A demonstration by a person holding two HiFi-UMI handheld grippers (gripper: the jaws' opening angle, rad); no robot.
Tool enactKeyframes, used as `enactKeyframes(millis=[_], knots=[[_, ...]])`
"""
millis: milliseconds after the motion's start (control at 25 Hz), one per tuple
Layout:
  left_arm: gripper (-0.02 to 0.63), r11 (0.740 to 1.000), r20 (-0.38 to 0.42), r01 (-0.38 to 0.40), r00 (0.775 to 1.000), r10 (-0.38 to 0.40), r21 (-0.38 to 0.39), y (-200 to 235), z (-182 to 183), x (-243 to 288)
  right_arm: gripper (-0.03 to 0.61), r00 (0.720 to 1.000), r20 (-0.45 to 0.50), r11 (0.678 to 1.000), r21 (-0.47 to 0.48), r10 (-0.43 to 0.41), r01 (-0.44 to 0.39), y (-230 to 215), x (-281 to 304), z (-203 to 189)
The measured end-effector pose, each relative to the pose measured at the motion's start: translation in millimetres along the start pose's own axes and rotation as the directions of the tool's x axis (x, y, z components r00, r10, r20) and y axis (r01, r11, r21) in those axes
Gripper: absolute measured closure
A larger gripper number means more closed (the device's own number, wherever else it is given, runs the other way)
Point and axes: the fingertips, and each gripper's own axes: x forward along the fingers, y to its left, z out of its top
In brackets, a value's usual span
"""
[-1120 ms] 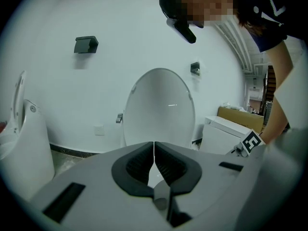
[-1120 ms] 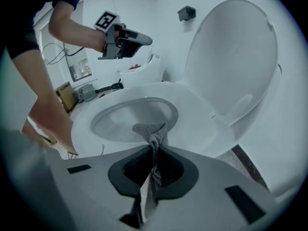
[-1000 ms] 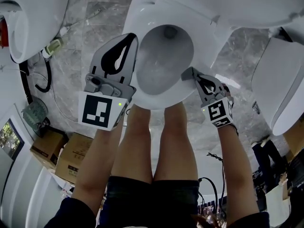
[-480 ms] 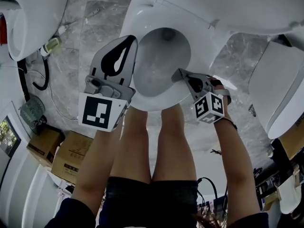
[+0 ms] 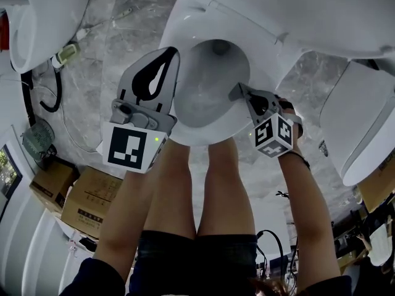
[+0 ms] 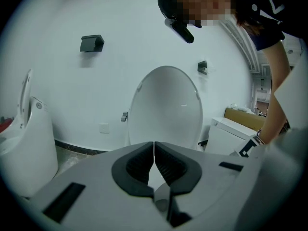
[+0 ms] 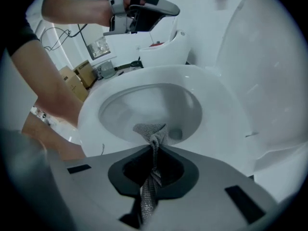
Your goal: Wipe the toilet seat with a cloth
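Note:
The white toilet (image 5: 185,17) stands below me, its seat ring (image 7: 226,109) down around the bowl and its lid (image 6: 166,109) raised against the wall. My right gripper (image 7: 153,146) is shut on a grey mesh cloth (image 7: 150,131), which bunches out past the jaws over the near edge of the bowl. In the head view the right gripper (image 5: 234,92) sits at the seat's front right rim; the cloth is hidden there. My left gripper (image 5: 174,50) hovers above the seat's left side, shut and holding nothing (image 6: 154,144).
Other white toilets stand at left (image 5: 37,23) and right (image 5: 358,122). Cardboard boxes (image 5: 86,202) and cables (image 5: 43,97) lie on the marble floor at left. The person's legs (image 5: 203,184) are right against the bowl's front.
The right gripper with the cloth has shifted a little left and turned along the seat's front right rim. The left gripper has stayed almost where it was.

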Motion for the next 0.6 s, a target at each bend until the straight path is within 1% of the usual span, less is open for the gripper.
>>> enactKeyframes(millis=[40,120,200,240,320,400,520,600], knots=[[0.589,1.000,-0.002,-0.001,1.000,0.001,0.001,1,-1,0,0.545,0.999,-0.010,0.999,0.015,0.048,-0.048,15,3,0],[0.589,1.000,-0.011,0.001,1.000,-0.001,0.006,3,-3,0,0.545,0.988,-0.022,0.987,0.043,0.155,-0.154,47,8,3],[0.589,1.000,-0.008,-0.007,1.000,0.007,-0.004,5,-2,0,0.545,0.972,-0.038,0.973,0.019,0.230,-0.230,67,11,5],[0.589,1.000,-0.011,-0.008,1.000,0.008,-0.004,6,-3,-1,0.545,0.968,-0.055,0.970,-0.012,0.244,-0.245,69,11,4],[0.589,1.000,-0.025,-0.007,1.000,0.007,0.005,8,-5,-2,0.545,0.970,-0.095,0.972,-0.057,0.223,-0.229,55,13,2],[0.589,1.000,-0.011,-0.017,1.000,0.017,-0.004,10,-1,-2,0.545,0.980,-0.122,0.982,-0.082,0.158,-0.169,22,14,2],[0.589,1.000,-0.011,-0.018,1.000,0.018,0.005,12,-1,-4,0.545,0.991,-0.120,0.987,-0.142,0.056,-0.074,-32,13,11],[0.589,1.000,-0.004,-0.025,1.000,0.025,-0.007,12,0,-3,0.545,0.995,-0.101,0.976,-0.215,-0.003,-0.019,-58,10,21]])
